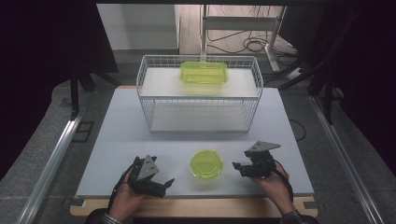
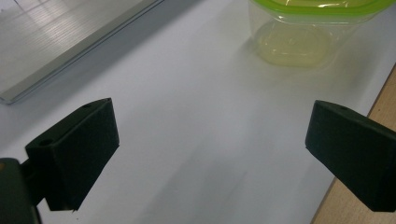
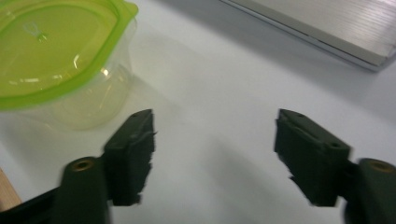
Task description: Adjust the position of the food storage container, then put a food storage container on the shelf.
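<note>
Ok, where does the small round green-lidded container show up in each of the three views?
High view: round container at bottom centre, on the white table between the two tools.
Left gripper view: top right.
Right gripper view: top left.
Shared landmark: the wire rack's base.

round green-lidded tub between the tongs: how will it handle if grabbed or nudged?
The round tub looks empty through its clear wall, so it is probably light and may slide on the smooth white table when nudged. Thin glossy plastic could flex and slip under a squeeze. It sits low and wide with the green lid on, so tipping seems unlikely.
</note>
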### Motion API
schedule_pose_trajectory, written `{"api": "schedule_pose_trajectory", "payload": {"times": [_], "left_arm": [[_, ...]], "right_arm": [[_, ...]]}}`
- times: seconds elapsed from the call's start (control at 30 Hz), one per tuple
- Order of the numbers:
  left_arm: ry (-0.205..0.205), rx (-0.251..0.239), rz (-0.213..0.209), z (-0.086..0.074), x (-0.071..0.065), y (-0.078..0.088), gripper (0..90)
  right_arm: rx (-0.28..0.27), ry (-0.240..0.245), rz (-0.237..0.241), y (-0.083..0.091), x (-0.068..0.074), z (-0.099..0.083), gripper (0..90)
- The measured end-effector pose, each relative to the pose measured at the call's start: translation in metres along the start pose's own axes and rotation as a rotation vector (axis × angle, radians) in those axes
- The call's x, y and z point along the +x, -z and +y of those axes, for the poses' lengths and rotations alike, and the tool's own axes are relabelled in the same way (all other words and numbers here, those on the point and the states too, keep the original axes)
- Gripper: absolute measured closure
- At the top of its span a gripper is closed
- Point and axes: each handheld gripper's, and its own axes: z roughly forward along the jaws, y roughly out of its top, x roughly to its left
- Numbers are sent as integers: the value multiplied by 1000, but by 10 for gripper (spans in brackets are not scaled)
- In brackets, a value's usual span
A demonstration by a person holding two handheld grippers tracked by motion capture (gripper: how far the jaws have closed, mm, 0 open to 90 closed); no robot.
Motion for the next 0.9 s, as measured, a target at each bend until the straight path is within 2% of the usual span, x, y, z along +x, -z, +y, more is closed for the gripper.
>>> {"api": "schedule_pose_trajectory", "payload": {"times": [0.13, 0.3, 0.4, 0.47, 0.57, 0.67, 0.73, 0.9], "left_arm": [[-6, 4, 3, 0, -1, 0, 26], [-1, 3, 8, -1, 1, 0, 26], [-1, 2, 7, -1, 1, 0, 26], [-2, 6, 8, -1, 1, -1, 27], [-4, 6, 8, -1, 1, -1, 27], [-1, 0, 11, -1, 1, -1, 27], [-1, 0, 12, -1, 2, 0, 30], [-3, 2, 16, -1, 2, -2, 30]], "right_arm": [[-1, -7, -8, 4, -3, -7, 183], [-9, -42, 11, 3, -7, -9, 86], [-1, -47, 13, 3, -5, -8, 63], [1, -54, 4, 5, -3, -6, 76], [15, -69, -2, 8, -1, -4, 158], [-8, -87, 28, 12, -1, -3, 212], [-20, -85, 48, 16, -1, -1, 229], [-52, -117, 94, 21, -2, 4, 268]]}}
